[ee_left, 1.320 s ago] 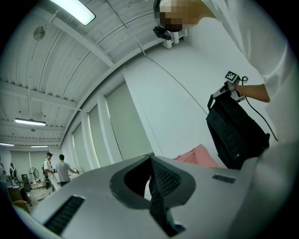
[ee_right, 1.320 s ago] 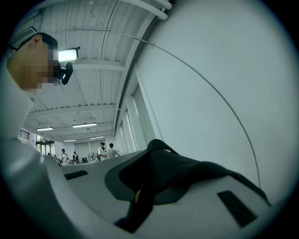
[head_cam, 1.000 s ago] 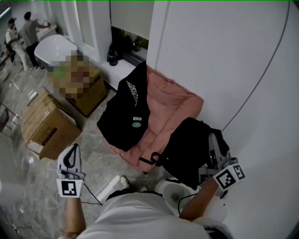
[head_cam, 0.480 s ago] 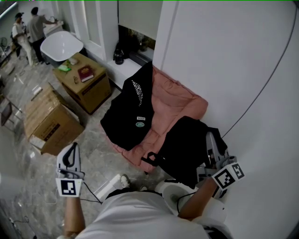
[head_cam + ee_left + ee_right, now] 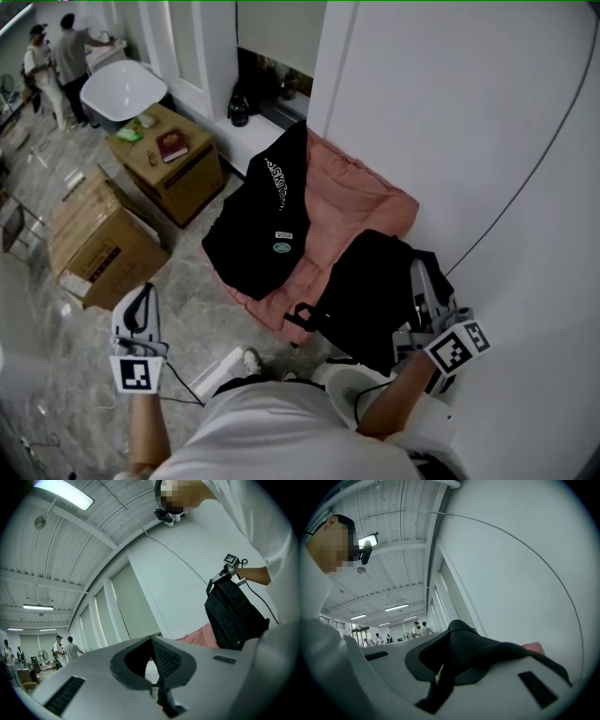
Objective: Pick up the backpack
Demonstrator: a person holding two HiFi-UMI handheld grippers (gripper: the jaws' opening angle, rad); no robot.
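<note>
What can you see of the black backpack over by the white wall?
The backpack is plain black and looks like soft fabric. It hangs upright from its top, where the right hand-held gripper is shut on its black fabric. A strap loop sticks out at its lower edge, toward the left in the head view. It is close to the white wall, over a corner of the pink cushion; whether its bottom touches the cushion cannot be told.

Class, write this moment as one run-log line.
right gripper: shut on backpack | backpack: hanging beside white wall | left gripper: shut, empty
</note>
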